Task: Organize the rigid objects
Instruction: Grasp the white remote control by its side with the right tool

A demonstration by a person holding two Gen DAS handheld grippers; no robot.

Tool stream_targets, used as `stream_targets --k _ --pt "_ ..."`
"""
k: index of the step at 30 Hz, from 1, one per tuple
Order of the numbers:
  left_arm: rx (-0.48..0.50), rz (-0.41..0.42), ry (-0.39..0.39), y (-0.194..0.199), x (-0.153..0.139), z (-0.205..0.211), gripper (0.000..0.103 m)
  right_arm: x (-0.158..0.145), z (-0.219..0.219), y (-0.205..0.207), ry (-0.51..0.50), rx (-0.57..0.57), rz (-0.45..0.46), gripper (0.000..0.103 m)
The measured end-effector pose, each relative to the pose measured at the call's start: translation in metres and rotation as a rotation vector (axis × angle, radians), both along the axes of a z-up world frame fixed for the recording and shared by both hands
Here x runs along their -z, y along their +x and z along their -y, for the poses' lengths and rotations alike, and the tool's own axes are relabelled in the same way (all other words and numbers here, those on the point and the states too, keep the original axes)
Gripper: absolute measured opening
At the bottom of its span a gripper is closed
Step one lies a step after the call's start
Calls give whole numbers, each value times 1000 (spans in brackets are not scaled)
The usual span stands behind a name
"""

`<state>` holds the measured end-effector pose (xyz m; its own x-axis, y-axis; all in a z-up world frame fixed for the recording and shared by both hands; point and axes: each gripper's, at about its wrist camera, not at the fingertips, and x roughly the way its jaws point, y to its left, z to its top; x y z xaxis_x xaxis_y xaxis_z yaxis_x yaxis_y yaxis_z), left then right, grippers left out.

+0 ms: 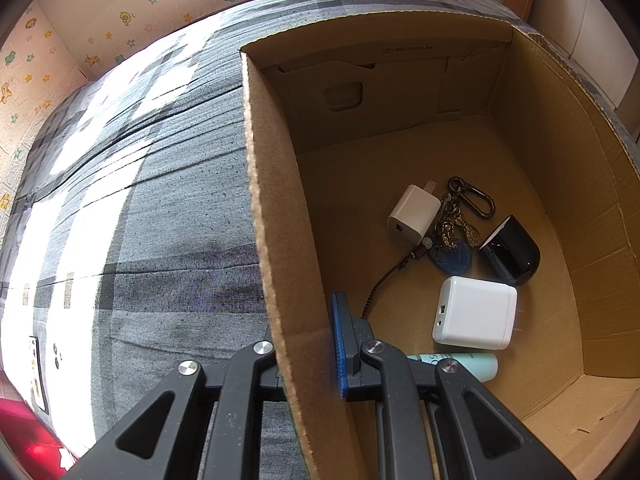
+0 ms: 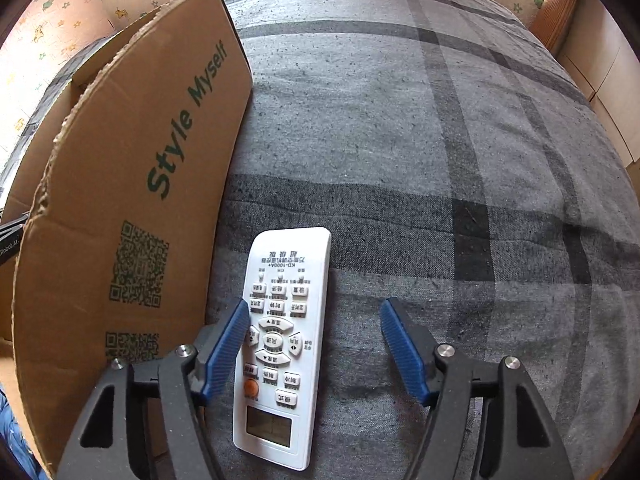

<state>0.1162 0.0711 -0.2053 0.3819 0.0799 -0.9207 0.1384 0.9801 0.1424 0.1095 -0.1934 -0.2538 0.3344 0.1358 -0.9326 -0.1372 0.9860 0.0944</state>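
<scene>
A white remote control [image 2: 286, 320] lies face up on the grey plaid bedcover [image 2: 400, 140], right beside the cardboard box [image 2: 120, 160]. My right gripper [image 2: 316, 308] hangs over it, open. Its left pad [image 2: 226, 348] is at the remote's left edge and its right pad [image 2: 402, 348] stands well clear. My left gripper [image 1: 304, 320] is shut on the box's side wall [image 1: 272, 200], with one blue pad [image 1: 340, 344] inside and the other finger hidden outside. In the box lie a small white charger [image 1: 414, 214], a big white charger [image 1: 476, 312], a keyring [image 1: 452, 236], a black case [image 1: 512, 252] and a mint tube [image 1: 472, 362].
The bedcover [image 1: 160, 220] spreads wide to the right of the remote and to the left of the box. A patterned wall [image 1: 60, 60] bounds the far side. A red object [image 1: 28, 436] sits at the bed's lower left edge, and pale cabinets [image 2: 608, 80] stand at the right.
</scene>
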Motion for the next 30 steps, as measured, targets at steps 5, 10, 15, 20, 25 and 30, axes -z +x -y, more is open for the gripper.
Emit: stream_targets --k 5,10,15,20,25,30 --pt "1 0 1 0 0 1 14 5 3 4 57 -5 -29 60" --pt "2 -1 8 0 1 2 14 2 -12 2 41 -31 -20 37" --pt "2 0 9 0 1 3 14 -4 -8 1 49 -11 -18 35" --pt "0 0 8 0 1 2 14 -15 -5 2 36 14 -3 30" --pt "-1 0 8 0 1 2 14 -24 6 -5 22 31 14 29" --pt "0 0 8 0 1 2 14 -41 8 -6 19 42 44 26"
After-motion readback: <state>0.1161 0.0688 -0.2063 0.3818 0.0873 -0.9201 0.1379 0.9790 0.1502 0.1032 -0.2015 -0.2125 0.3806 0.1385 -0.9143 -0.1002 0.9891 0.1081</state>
